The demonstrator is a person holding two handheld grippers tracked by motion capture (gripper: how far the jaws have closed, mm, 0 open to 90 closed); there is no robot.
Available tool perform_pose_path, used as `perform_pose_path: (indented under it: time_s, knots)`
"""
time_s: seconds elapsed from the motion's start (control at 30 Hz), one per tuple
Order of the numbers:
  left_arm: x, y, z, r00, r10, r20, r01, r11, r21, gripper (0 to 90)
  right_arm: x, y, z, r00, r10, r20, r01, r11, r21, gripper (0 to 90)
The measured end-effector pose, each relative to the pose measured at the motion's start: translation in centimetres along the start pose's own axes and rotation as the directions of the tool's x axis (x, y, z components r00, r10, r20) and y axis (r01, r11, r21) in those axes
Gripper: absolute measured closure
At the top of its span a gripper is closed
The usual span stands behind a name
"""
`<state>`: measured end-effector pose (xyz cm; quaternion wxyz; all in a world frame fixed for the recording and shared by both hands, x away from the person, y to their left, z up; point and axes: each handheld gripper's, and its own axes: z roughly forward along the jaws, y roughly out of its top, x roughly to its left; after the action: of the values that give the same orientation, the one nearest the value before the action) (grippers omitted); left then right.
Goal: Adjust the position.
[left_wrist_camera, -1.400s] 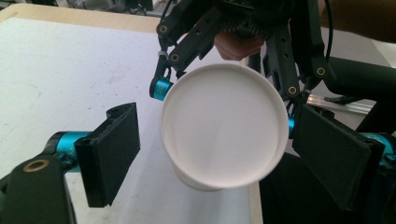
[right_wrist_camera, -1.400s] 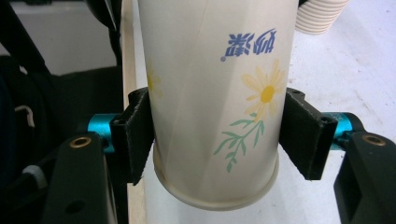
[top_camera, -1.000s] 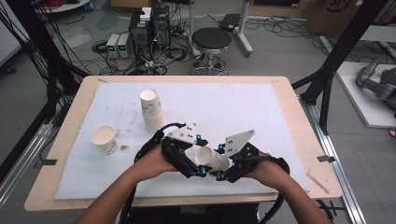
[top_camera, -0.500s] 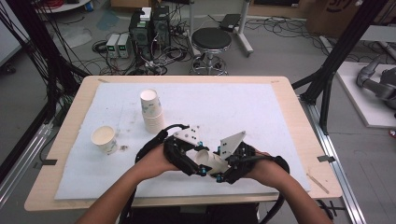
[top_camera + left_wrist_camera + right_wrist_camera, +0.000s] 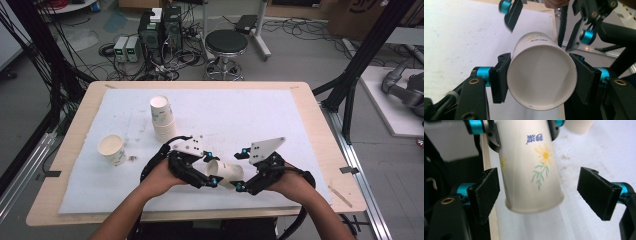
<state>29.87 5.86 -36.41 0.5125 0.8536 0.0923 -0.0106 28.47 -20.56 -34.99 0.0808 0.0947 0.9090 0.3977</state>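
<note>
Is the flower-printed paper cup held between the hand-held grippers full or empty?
Empty: the left gripper view looks straight into the flower-printed paper cup and shows bare white walls and bottom.

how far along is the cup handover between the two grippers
Done: the left gripper has just closed on the paper cup near its rim. In hand: the right gripper has just opened, pads clear of the cup's base. Left: draw the right gripper away and set the cup down, perhaps by the cup stack.

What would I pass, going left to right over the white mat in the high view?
Single paper cup → stack of cups → left gripper, shut on the lying cup → right gripper, jaws just opened, apart from the lying cup.
</note>
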Motion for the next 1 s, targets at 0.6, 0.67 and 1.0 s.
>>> perform_pose_path:
  time_s: [0.6,0.67,1.0]
  knots:
    - [-0.3,-2.3,-1.5,0.9974,-0.020,-0.070,0.004,0.9775,-0.211,37.1,0.3,-3.5,-1.7,0.9871,0.142,0.074,-0.110,0.939,-0.326,18.9]
    - [-0.4,-2.5,-1.6,0.9974,-0.018,-0.070,0.002,0.9743,-0.225,37.1,0.5,-3.9,-1.6,0.9863,0.151,0.066,-0.118,0.929,-0.352,19.0]
    - [-0.8,-3.4,-2.0,0.9985,-0.001,-0.055,-0.016,0.9523,-0.305,37.2,0.9,-5.7,-0.3,0.9862,0.165,0.011,-0.147,0.901,-0.408,19.1]
